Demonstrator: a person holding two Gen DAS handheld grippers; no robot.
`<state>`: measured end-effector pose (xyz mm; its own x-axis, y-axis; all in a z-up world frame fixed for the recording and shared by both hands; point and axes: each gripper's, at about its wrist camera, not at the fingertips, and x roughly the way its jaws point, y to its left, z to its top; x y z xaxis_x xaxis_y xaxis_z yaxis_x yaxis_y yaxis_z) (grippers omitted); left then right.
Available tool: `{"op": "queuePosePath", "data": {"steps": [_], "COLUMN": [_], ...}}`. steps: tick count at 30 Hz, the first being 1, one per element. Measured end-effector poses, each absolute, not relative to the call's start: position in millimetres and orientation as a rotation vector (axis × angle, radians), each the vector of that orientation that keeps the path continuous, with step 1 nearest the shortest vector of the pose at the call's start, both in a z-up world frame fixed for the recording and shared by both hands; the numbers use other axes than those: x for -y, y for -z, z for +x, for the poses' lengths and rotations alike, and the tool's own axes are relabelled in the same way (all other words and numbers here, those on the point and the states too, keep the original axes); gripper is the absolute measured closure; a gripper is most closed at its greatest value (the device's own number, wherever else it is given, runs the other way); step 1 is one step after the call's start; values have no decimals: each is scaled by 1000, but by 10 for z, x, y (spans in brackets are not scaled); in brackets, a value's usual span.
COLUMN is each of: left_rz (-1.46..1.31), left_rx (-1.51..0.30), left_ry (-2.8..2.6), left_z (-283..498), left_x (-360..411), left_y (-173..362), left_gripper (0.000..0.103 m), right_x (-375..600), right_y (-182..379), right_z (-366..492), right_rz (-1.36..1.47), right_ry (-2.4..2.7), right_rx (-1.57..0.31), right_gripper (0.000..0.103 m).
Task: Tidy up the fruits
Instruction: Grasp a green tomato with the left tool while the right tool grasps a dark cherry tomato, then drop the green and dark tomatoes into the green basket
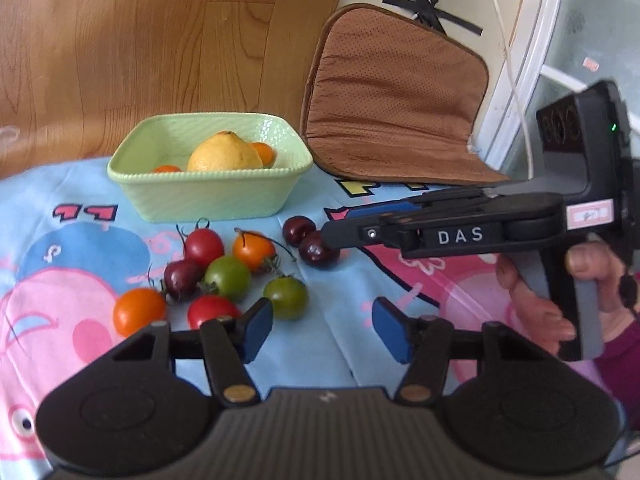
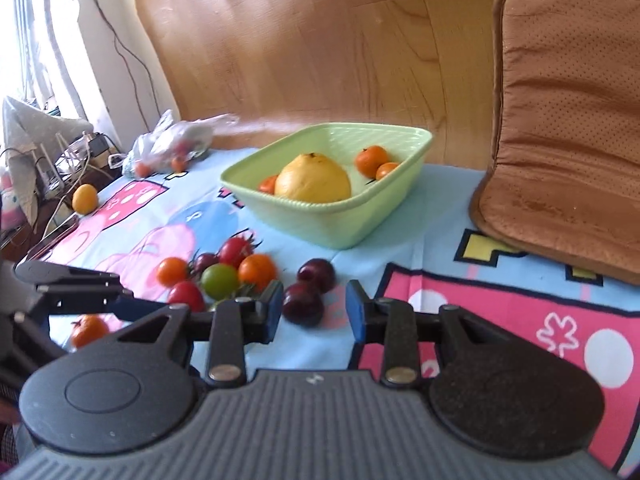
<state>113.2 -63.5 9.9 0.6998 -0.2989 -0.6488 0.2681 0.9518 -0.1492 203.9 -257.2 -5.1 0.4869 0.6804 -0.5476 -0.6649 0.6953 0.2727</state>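
Observation:
A pale green basket (image 1: pixel 208 196) holds a big yellow citrus (image 1: pixel 224 156) and small oranges (image 2: pixel 372 160). In front of it, on the cartoon cloth, lie several cherry tomatoes (image 1: pixel 228 278) in red, orange, green and dark purple, with two dark plums (image 1: pixel 318 252) to their right. My left gripper (image 1: pixel 324 330) is open over the cloth with nothing between its pads; a green tomato (image 1: pixel 286 298) sits just beyond its left pad. My right gripper (image 2: pixel 316 310) is open around the nearer plum (image 2: pixel 304 306), which lies against the left pad with a gap on the right.
A brown cushion (image 1: pixel 396 112) leans against the wall at the back right. Behind the basket stands a wooden panel (image 1: pixel 160 40). At the cloth's far left lie a plastic bag of fruit (image 2: pixel 172 144) and a lone yellow fruit (image 2: pixel 85 199). A person's hand (image 1: pixel 540 304) holds the right gripper.

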Motion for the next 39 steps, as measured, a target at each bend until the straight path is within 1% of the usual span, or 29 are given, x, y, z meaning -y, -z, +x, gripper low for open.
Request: {"op": "queuePosePath", "data": {"steps": [2, 4, 5, 6, 7, 8, 9, 13, 16, 20, 24, 27, 33, 35, 38, 39], "left_rz": [12, 36, 46, 50, 55, 63, 69, 41, 13, -19, -61, -146, -208, -206, -213, -221], "left_rx": [-724, -735, -734, -745, -739, -736, -732, -728, -688, -622, -587, -609, -697, -732, -770, -770], "left_ry": [271, 252, 251, 253, 248, 246, 243, 249, 270, 276, 229, 183, 129, 112, 83, 85], "left_z": [1193, 1260, 1280, 1305, 1313, 1320, 1319, 1236, 1105, 1126, 1475, 1882, 2680, 2858, 2897, 2855], "left_x": [716, 752, 770, 792, 808, 821, 824, 798, 744, 600, 397, 136, -112, -116, -88, -81], "left_y": [-66, -18, -10, 2, 4, 6, 8, -34, -170, -451, -669, -721, -523, -402, -263, -251], "left_gripper": [49, 57, 62, 64, 66, 72, 76, 76, 76, 76, 77, 77, 76, 76, 76, 76], "right_x": [2549, 2514, 2490, 2473, 2465, 2469, 2472, 2507, 2524, 2509, 2390, 2326, 2189, 2183, 2237, 2279], "right_y": [77, 117, 144, 179, 205, 203, 192, 162, 67, -143, -288, -272, -33, -3, -1, -13], "right_z": [2052, 2048, 2041, 2039, 2036, 2023, 2021, 1977, 1923, 1872, 2042, 2322, 2585, 2600, 2595, 2588], "right_rz": [29, 20, 9, -3, -11, -13, -16, -13, 21, 90, 147, 175, 120, 115, 120, 125], "right_ry": [-839, -853, -851, -846, -844, -847, -854, -883, -924, -931, -841, -739, -617, -641, -637, -632], "right_rx": [-680, -686, -691, -697, -695, -687, -689, -695, -689, -608, -527, -501, -479, -468, -442, -431], "right_gripper": [66, 66, 66, 67, 69, 73, 73, 73, 73, 74, 73, 74, 73, 71, 57, 57]}}
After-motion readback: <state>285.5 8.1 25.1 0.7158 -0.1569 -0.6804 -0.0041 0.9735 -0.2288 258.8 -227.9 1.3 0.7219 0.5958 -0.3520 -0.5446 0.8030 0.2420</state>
